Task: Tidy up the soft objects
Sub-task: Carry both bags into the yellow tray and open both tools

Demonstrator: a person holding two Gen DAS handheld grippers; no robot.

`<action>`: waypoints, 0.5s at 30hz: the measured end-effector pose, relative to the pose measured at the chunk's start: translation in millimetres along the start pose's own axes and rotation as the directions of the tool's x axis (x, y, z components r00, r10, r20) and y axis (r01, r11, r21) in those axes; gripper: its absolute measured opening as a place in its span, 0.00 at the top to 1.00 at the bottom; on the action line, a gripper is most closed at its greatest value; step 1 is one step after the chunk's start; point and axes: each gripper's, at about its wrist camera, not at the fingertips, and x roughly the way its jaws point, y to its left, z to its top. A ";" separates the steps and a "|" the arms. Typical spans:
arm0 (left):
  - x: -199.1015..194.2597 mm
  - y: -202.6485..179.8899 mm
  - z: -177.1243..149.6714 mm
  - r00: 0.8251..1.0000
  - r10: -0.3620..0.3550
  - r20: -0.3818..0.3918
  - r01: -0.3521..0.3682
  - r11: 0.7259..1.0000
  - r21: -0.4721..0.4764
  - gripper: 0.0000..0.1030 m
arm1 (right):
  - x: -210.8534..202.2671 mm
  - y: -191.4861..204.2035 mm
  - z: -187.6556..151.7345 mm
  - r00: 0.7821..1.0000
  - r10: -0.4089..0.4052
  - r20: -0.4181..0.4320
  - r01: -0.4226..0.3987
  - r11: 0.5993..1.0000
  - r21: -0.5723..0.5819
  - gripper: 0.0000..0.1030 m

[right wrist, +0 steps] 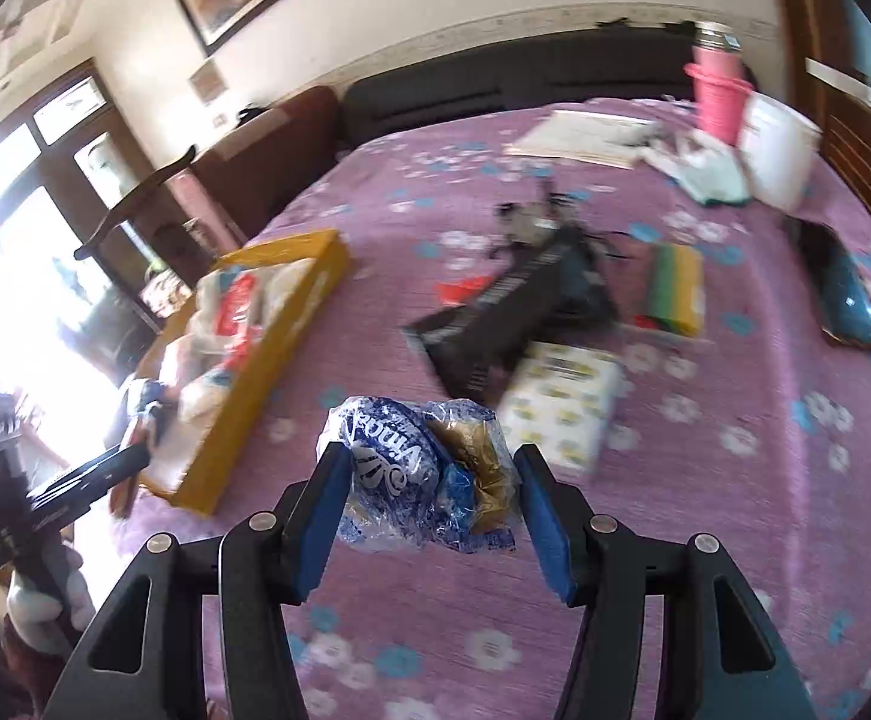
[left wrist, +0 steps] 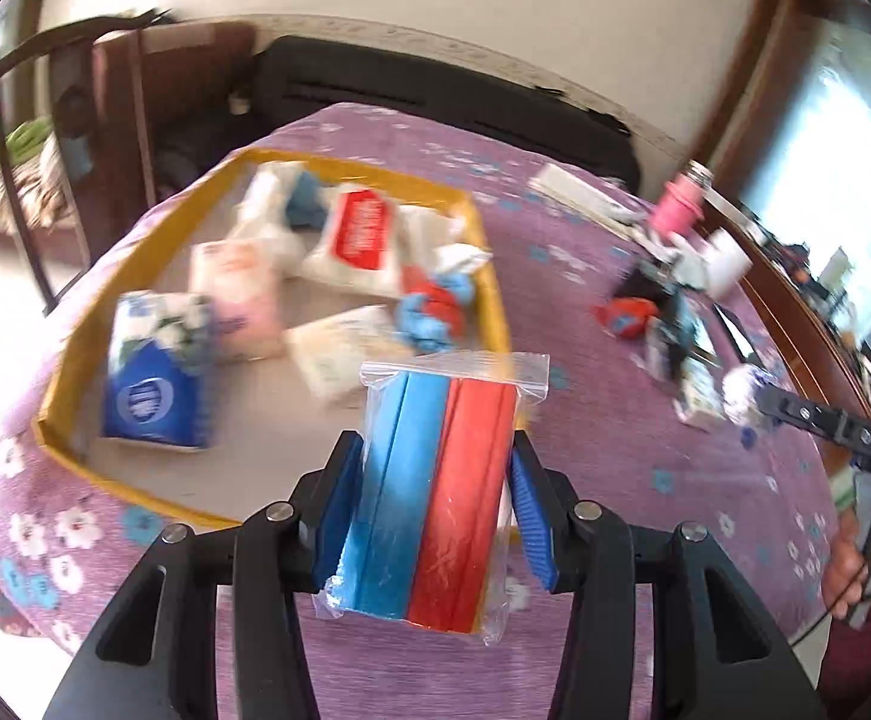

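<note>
Two grippers, two loads. On the left wrist view, the left gripper [left wrist: 435, 504] clamps a clear bag of blue and red cloths [left wrist: 435, 498], gripped by its sides so the bundle stays upright, held just short of the yellow tray [left wrist: 63, 372] where tissue packs [left wrist: 156, 384] already lie, likely its destination. On the right wrist view, the right gripper [right wrist: 432, 510] pinches a crumpled blue plastic bag [right wrist: 420, 474] above the purple bedspread [right wrist: 705, 480], with the tray off to its left.

Glossy clear plastic zip bag [left wrist: 435, 492] w/ matt red & blue pads; crinkly shiny plastic wrapper [right wrist: 420, 480]; woven cloth bedspread [right wrist: 705, 510]; yellow cardboard box [left wrist: 75, 354].
</note>
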 end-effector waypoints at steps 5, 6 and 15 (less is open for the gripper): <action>7.5 32.9 10.8 0.997 0.074 -0.019 -0.075 0.996 -0.049 0.54 | 23.4 57.3 9.6 0.998 0.054 -0.043 -0.058 0.994 -0.098 0.41; 11.3 38.2 12.2 0.996 0.087 -0.025 -0.089 0.994 -0.056 0.54 | 26.8 66.2 11.5 0.997 0.061 -0.049 -0.066 0.991 -0.113 0.41; 18.5 65.0 18.1 0.992 0.124 -0.009 -0.124 0.985 -0.118 0.37 | 71.6 149.1 21.8 0.990 0.084 -0.112 -0.110 0.961 -0.255 0.41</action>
